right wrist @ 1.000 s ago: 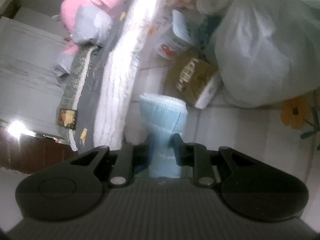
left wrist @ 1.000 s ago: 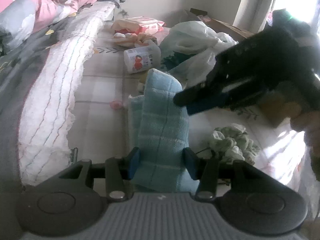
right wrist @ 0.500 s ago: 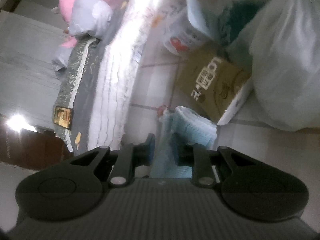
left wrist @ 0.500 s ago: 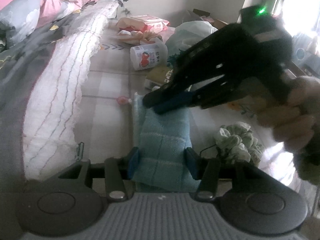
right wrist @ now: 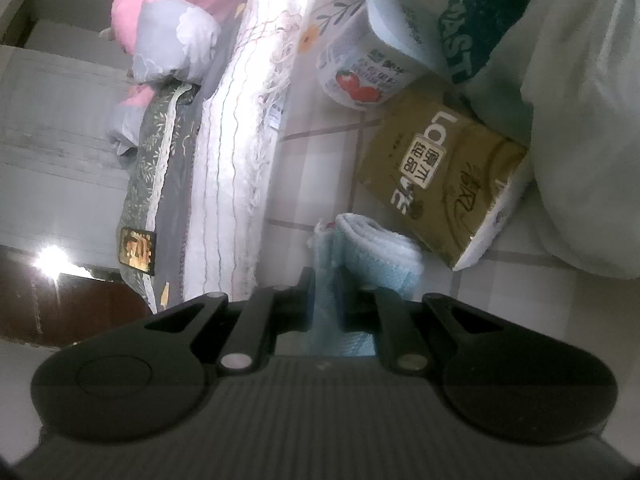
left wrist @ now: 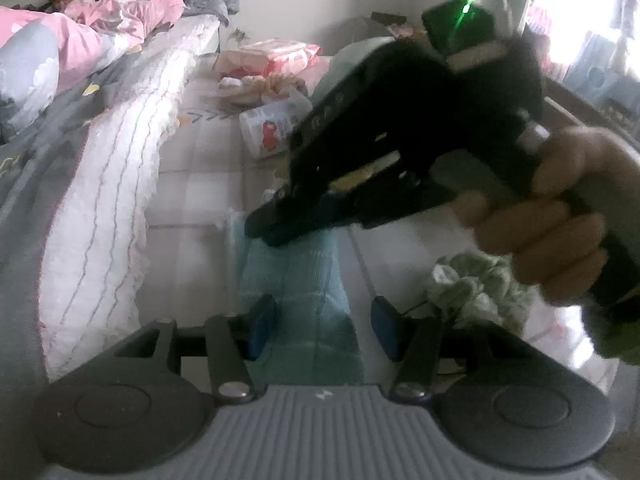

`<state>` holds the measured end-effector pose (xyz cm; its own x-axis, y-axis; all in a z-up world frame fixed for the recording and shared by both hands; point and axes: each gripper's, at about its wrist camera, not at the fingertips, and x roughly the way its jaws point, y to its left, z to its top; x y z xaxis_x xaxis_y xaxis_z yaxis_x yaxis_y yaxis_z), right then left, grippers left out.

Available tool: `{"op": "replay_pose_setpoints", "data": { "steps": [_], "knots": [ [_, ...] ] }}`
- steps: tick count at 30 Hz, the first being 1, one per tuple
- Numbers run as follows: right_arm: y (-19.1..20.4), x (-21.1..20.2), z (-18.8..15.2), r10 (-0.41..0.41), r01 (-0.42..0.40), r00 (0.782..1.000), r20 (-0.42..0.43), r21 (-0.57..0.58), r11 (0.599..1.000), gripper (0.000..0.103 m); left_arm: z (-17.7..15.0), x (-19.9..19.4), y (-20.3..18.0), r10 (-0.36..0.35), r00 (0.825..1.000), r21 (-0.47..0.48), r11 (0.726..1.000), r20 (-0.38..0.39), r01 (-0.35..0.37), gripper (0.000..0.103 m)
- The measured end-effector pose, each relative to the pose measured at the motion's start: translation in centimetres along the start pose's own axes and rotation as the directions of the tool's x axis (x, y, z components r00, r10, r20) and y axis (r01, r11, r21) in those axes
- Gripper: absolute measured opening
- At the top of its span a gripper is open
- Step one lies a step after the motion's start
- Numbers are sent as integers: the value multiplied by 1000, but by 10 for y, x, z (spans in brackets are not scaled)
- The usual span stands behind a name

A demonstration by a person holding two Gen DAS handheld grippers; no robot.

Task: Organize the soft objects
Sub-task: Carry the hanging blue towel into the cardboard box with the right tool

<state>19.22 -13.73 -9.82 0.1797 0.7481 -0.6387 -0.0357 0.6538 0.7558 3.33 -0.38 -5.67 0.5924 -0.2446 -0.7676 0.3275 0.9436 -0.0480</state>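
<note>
- Blue towel (left wrist: pixel 296 280), a soft waffle-weave terry, lies folded on the checked bedsheet (left wrist: pixel 192 184). In the left wrist view it runs between the left gripper (left wrist: pixel 323 326) pads, which have just been opening and sit clear of its sides.
- Same view: the right gripper (left wrist: pixel 264 232) angles down from the upper right, its tips on the towel's far end, a hand (left wrist: pixel 560 216) wrapped round the handle. A crinkly green scrunchie (left wrist: pixel 476 284) sits just beside the towel.
- Right wrist view: right jaws pinched tight on a thin towel layer (right wrist: pixel 328 280), with the rolled fold bulging right, near a glossy brown carton (right wrist: pixel 436 176).
</note>
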Motion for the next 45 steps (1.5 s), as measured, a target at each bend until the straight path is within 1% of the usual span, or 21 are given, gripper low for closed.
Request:
{"op": "replay_pose_setpoints", "data": {
  "steps": [2, 4, 6, 7, 9, 11, 14, 16, 18, 20, 23, 25, 27, 29, 30, 32, 35, 38, 41, 43, 45],
  "knots": [
    [0, -5, -1, 13, -13, 1000, 5, 11, 1000, 14, -1, 0, -1, 2, 1000, 3, 1000, 1, -2, 54],
    [1, -14, -3, 33, -33, 999, 14, 15, 999, 21, -2, -1, 1, 2, 1000, -2, 1000, 2, -2, 53],
    [3, -25, -6, 44, -45, 998, 32, 6, 999, 32, -2, -1, 4, 4, 1000, -13, 1000, 3, -4, 51],
    [4, -33, -8, 44, -44, 998, 45, 0, 999, 35, -2, -1, 5, 4, 1000, -20, 1000, 2, -4, 49],
    [3, -46, -12, 30, -30, 997, 68, -3, 1000, 47, -2, -1, 8, -1, 1000, -36, 999, 2, 1, 47],
    [-1, -55, -15, -2, 2, 997, 81, 0, 1000, 50, -1, -1, 11, -5, 1000, -45, 999, 1, 5, 46],
    [-7, -52, -20, -59, 58, 996, 65, 7, 998, 51, -1, -2, 12, -10, 1000, -49, 999, 2, 10, 46],
    [-11, -42, -22, -91, 90, 995, 38, 21, 996, 49, -1, -1, 12, -9, 1000, -46, 999, -1, 9, 46],
    [-9, -36, -24, -74, 74, 997, 28, 9, 997, 49, 0, -1, 12, -8, 1000, -41, 999, -7, 8, 46],
    [-2, -30, -25, -87, 87, 996, 23, -21, 996, 48, 1, 0, 11, -6, 1000, -32, 999, -14, 6, 47],
    [6, -21, -28, -87, 87, 996, 1, -41, 995, 42, 2, 2, 8, 5, 1000, -16, 1000, -21, -6, 47],
    [10, -18, -31, -108, 108, 994, 2, -63, 992, 34, 2, 2, 7, 15, 1000, -15, 1000, -21, -15, 46],
    [10, -17, -30, -113, 113, 994, 7, -60, 992, 23, 2, 3, 7, 25, 1000, -15, 1000, -18, -25, 40],
    [6, -16, -30, -109, 110, 994, 12, -36, 993, 19, 1, 2, 7, 31, 999, -15, 999, -13, -31, 32],
    [3, -16, -29, -102, 102, 995, 14, -24, 994, 17, 1, 2, 8, 29, 1000, -20, 999, -11, -29, 30],
    [2, -16, -31, -96, 96, 995, 22, -14, 995, 17, 1, 1, 11, 20, 1000, -38, 999, -6, -20, 21],
    [1, -19, -33, -63, 63, 997, 36, -5, 998, 13, 2, -3, 14, 8, 1000, -54, 998, -1, -8, 16],
    [9, -31, -35, -36, 38, 998, 56, -31, 999, 12, 8, -18, 13, -15, 999, -46, 999, 34, 16, 14],
    [26, -58, -34, -15, 26, 994, 113, -98, 995, 12, 25, -36, 3, -39, 995, -14, 999, 88, 40, 14],
    [33, -85, -31, 1, 21, 986, 167, -132, 991, 12, 45, -45, -9, -67, 990, 11, 998, 123, 66, 14],
    [34, -122, -27, 18, 19, 971, 236, -152, 988, 12, 68, -51, -27, -111, 982, 40, 994, 155, 106, 14]
  ]
}}
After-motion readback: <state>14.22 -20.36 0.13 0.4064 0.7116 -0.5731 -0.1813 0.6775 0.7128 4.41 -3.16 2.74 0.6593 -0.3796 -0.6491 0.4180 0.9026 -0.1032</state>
